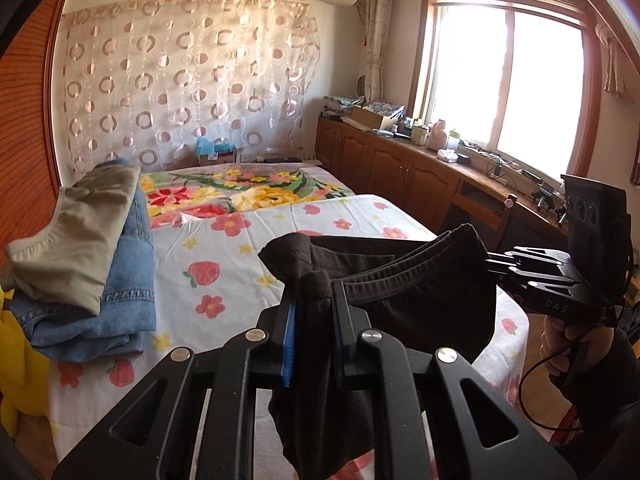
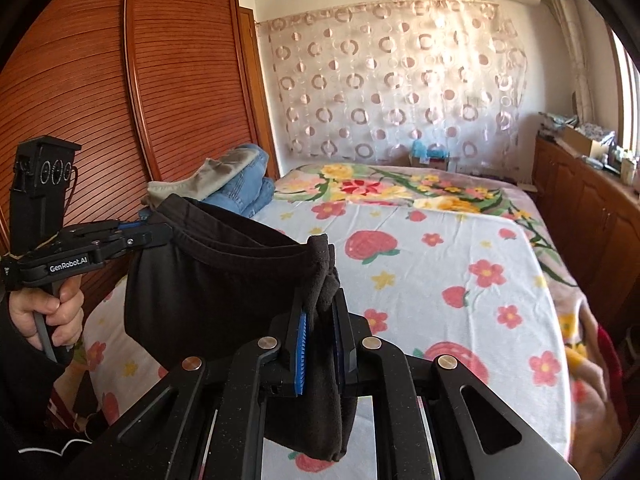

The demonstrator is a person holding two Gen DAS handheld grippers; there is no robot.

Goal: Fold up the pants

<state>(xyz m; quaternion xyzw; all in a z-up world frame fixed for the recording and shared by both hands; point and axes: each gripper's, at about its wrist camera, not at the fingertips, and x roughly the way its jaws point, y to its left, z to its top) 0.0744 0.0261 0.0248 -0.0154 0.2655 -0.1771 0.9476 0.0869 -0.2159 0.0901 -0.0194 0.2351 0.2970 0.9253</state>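
Black pants [image 1: 420, 304] hang in the air above the bed, held by the waistband between both grippers. My left gripper [image 1: 314, 304] is shut on one end of the waistband; it also shows in the right wrist view [image 2: 156, 234]. My right gripper [image 2: 322, 320] is shut on the other end; it also shows in the left wrist view [image 1: 492, 262]. The pants [image 2: 208, 280] sag between the two, and the legs hang down out of sight.
The bed [image 1: 288, 232] has a floral strawberry sheet. A stack of folded beige and denim clothes [image 1: 92, 264] lies at its left side by a wooden wardrobe [image 2: 100, 100]. Wooden cabinets [image 1: 400, 168] with clutter run under the window on the right.
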